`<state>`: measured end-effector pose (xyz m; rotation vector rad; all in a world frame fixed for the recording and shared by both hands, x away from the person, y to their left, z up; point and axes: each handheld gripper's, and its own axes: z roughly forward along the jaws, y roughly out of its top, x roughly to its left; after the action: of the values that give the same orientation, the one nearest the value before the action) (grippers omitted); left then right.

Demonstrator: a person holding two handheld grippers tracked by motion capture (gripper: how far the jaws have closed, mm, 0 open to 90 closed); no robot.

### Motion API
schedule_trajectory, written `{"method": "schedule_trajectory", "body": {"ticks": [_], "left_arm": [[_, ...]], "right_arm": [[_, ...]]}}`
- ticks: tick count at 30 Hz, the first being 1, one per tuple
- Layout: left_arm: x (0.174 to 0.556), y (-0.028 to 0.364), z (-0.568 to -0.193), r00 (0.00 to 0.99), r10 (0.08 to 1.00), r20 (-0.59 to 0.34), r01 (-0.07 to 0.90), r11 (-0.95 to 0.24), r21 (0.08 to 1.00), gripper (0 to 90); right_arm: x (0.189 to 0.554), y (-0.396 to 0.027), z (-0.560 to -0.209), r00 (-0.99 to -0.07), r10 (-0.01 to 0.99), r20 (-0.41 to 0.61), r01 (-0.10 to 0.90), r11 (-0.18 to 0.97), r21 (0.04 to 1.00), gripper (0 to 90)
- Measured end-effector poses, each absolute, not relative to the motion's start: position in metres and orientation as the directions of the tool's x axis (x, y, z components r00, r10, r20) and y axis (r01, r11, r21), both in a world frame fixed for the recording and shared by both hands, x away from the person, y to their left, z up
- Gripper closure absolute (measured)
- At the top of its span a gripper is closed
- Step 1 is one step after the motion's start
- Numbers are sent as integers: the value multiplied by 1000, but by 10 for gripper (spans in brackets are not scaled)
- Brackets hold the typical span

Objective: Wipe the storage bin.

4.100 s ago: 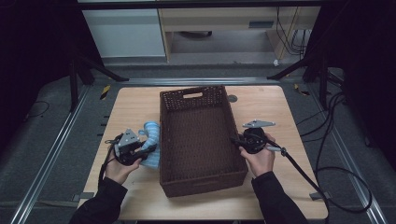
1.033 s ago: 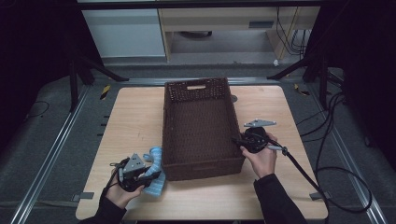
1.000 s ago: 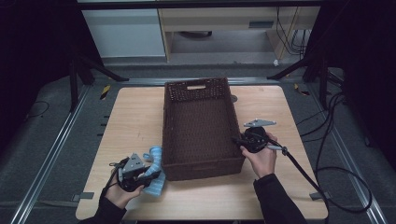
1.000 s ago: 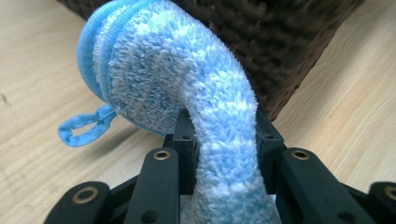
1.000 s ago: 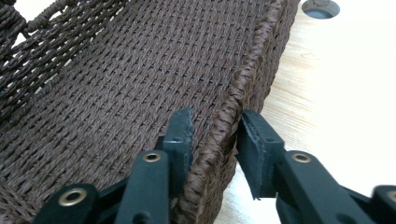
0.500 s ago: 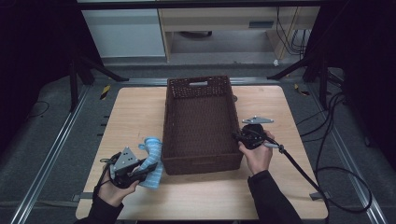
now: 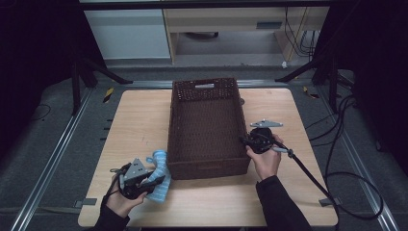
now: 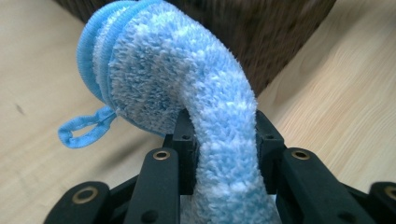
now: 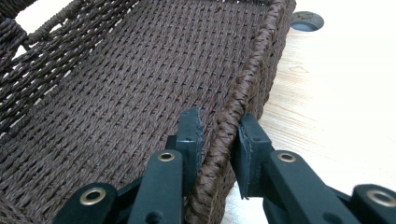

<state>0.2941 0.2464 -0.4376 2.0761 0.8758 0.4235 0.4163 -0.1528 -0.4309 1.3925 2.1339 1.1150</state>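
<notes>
We pinch the cloth (image 8: 187,93) in our left gripper (image 7: 139,179), just off the basket's (image 7: 206,126) near left corner. It looks soft, light and floppy, so a mid-fold grip suits it. Our right gripper (image 9: 217,140) clamps the stiff woven rim on the basket's right side.

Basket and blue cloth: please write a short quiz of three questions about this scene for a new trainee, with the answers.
1. True or false: the right gripper has its jaws shut on the rim of the basket.
2. What does the left gripper hold?
A. a fluffy blue cloth
B. a metal spoon
C. a cable
3. In the high view, on which side of the basket does the cloth lie?

Key:
1. True; the rim sits between the two jaws.
2. A; the jaws pinch the cloth, and a small loop hangs from it.
3. On the left, near the basket's front corner, over the table.
</notes>
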Motion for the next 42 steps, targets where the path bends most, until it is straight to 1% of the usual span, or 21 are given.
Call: {"method": "schedule_trajectory", "body": {"ticks": [3, 5, 12, 17, 22, 29, 33, 35, 37, 40, 42], "left_arm": [[290, 248, -421, 697, 717, 14, 397, -403, 825, 681], [289, 246, -419, 698, 716, 22, 394, -409, 823, 682], [297, 240, -448, 699, 715, -10, 462, -441, 769, 680], [306, 236, -465, 697, 717, -11, 497, -471, 729, 681], [311, 234, -474, 696, 718, 3, 506, -494, 707, 680], [313, 240, -471, 686, 728, -15, 516, -471, 716, 681], [312, 255, -459, 654, 756, -19, 510, -422, 750, 680], [313, 266, -456, 622, 783, -9, 514, -400, 759, 680], [315, 277, -455, 583, 812, 7, 529, -386, 756, 680], [319, 295, -457, 533, 846, 3, 555, -352, 754, 679], [322, 305, -458, 498, 867, 21, 566, -343, 750, 679]], "right_arm": [[417, -153, -431, -450, 885, 117, 603, 204, 771, 743], [417, -153, -431, -451, 885, 116, 602, 206, 772, 744], [417, -153, -431, -454, 884, 112, 599, 210, 773, 743], [417, -153, -431, -453, 884, 116, 601, 206, 772, 743], [417, -153, -431, -453, 883, 118, 601, 205, 772, 742], [418, -154, -431, -458, 881, 117, 599, 208, 773, 738], [418, -154, -431, -458, 881, 116, 598, 209, 774, 737], [418, -154, -431, -459, 881, 117, 598, 208, 774, 736], [418, -154, -431, -459, 881, 117, 598, 209, 774, 735], [417, -154, -431, -457, 882, 115, 595, 208, 776, 735], [417, -154, -432, -458, 881, 115, 593, 207, 778, 734]]}}
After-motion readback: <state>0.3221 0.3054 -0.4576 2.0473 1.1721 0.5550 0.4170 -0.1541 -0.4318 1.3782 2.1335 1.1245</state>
